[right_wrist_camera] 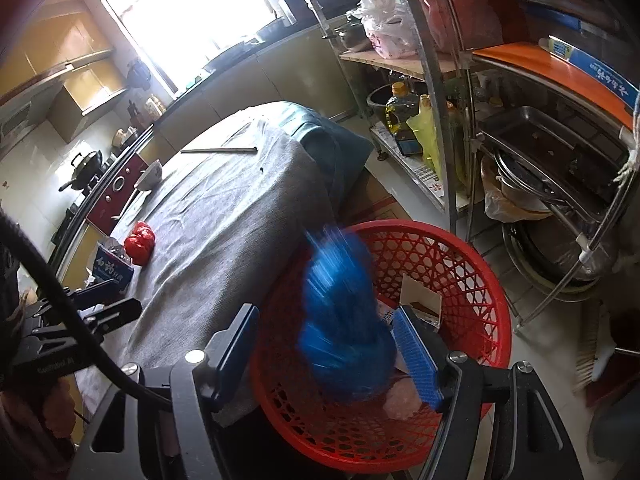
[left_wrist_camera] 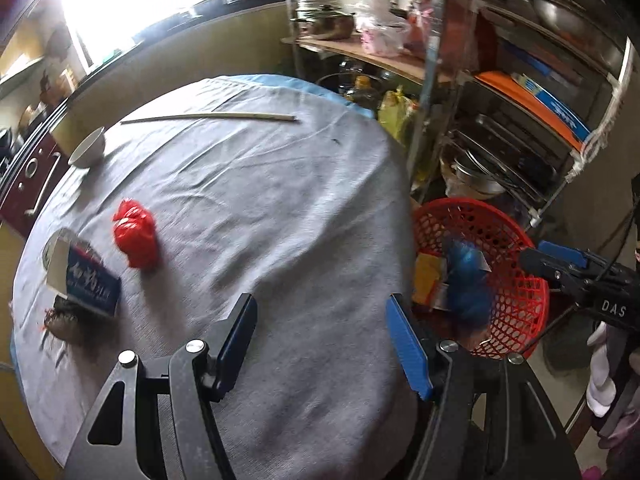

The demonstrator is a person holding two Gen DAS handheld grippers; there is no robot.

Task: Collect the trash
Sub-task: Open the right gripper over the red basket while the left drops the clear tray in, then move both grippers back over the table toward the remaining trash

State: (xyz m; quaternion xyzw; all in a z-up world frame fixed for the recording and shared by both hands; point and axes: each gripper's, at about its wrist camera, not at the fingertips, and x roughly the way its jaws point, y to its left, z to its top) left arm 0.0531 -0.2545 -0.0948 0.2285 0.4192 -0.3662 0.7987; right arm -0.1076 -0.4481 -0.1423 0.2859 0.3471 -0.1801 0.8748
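My left gripper (left_wrist_camera: 320,304) hangs open over the grey-clothed table (left_wrist_camera: 280,200) with nothing between its fingers. To its left lie a crumpled red bag (left_wrist_camera: 136,236), a blue carton (left_wrist_camera: 90,280) and a dark heap of scraps (left_wrist_camera: 68,322). My right gripper (right_wrist_camera: 326,312) is open above the red mesh basket (right_wrist_camera: 480,280) beside the table. A blue plastic bag (right_wrist_camera: 340,320) shows blurred between its fingers, free of the pads. The left wrist view shows that bag (left_wrist_camera: 468,284) inside the basket (left_wrist_camera: 516,292), apart from the right gripper (left_wrist_camera: 528,254).
A white bowl (left_wrist_camera: 90,148) and a pair of chopsticks (left_wrist_camera: 208,118) lie at the far side of the table. A metal rack (left_wrist_camera: 440,80) with pots, trays and bags stands right behind the basket. A yellow wrapper (left_wrist_camera: 428,276) and a cardboard piece (right_wrist_camera: 420,296) lie in the basket.
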